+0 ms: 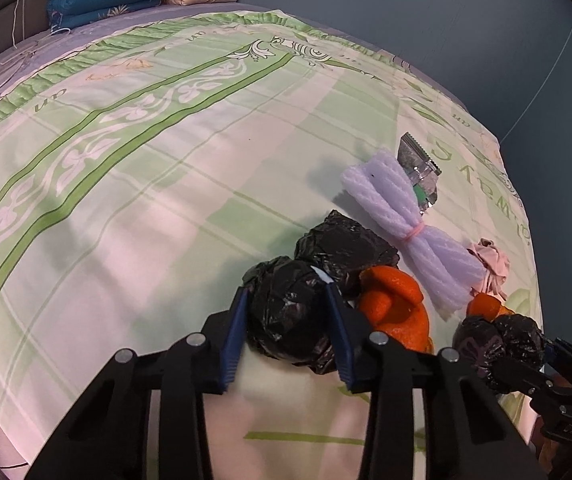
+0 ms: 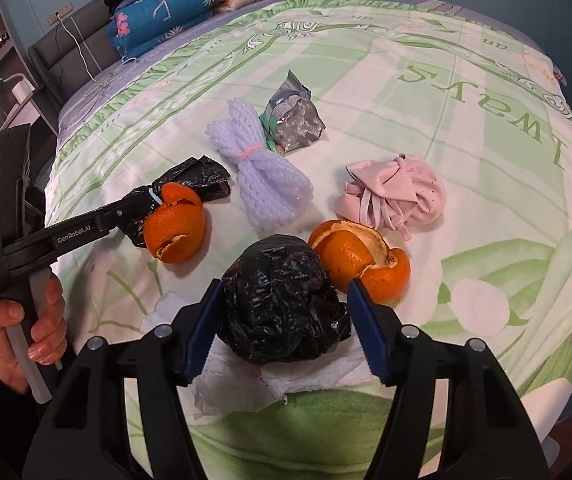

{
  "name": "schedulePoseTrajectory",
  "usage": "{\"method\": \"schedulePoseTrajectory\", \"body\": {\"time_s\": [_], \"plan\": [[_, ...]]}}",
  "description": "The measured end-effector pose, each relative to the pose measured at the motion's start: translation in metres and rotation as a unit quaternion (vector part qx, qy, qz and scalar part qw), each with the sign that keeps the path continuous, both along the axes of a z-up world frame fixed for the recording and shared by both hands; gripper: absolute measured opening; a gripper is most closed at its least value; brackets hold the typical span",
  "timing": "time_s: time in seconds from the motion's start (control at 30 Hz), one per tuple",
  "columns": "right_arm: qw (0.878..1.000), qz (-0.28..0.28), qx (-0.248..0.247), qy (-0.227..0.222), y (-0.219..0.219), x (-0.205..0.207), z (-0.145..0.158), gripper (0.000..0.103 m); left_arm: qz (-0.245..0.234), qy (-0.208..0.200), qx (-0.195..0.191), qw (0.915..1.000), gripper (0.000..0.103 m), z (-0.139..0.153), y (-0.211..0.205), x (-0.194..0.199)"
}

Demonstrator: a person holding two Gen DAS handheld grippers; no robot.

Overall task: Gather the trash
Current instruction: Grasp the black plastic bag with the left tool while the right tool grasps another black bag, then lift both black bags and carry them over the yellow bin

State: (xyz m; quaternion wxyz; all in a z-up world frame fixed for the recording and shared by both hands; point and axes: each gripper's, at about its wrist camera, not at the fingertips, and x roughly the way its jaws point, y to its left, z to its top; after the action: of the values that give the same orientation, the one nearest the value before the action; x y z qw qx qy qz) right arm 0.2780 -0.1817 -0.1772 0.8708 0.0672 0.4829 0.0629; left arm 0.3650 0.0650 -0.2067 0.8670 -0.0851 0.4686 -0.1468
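Low at centre of the left wrist view: clamping with the left gripper onto a crumpled black bag wad, blue pads pressed against both its sides, down on the green-patterned bed cover. Just behind that wad and touching it, a flatter black bag; to its right, also touching, a curled orange peel. Low at centre of the right wrist view: grasping with the right gripper a second, larger black wad, pads snug at each flank, over a white tissue lying flat on the cover. Hard against this wad's upper right, another orange peel. Further up the frame: a lilac foam net tied with a pink band, a silver foil wrapper touching its upper end, and a pink cloth bundle at right, apart from both. At lower left, a hand around the left gripper's handle. Far upper left, folded quilts at the head of the bed.
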Motion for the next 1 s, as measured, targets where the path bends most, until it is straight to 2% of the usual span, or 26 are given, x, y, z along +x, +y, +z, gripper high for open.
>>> {"method": "schedulePoseTrajectory", "body": {"time_s": [0.2, 0.3, 0.73, 1.0], "plan": [[1.000, 0.006, -0.005, -0.012, 0.002, -0.002, 0.003, 0.037, 0.007, -0.007, -0.005, 0.9999, 0.027, 0.003, 0.004, -0.003], [1.000, 0.009, -0.005, -0.016, 0.001, -0.004, 0.006, 0.031, 0.014, -0.008, -0.010, 0.9998, 0.026, 0.006, 0.009, -0.005], [0.998, 0.003, 0.024, -0.060, -0.017, -0.031, 0.048, 0.030, 0.043, -0.020, -0.028, 0.9985, 0.026, 0.027, 0.035, -0.029], [0.996, 0.007, 0.040, -0.075, -0.026, -0.060, 0.067, 0.030, 0.054, -0.043, -0.031, 0.9972, 0.026, 0.053, 0.044, -0.053]]}}
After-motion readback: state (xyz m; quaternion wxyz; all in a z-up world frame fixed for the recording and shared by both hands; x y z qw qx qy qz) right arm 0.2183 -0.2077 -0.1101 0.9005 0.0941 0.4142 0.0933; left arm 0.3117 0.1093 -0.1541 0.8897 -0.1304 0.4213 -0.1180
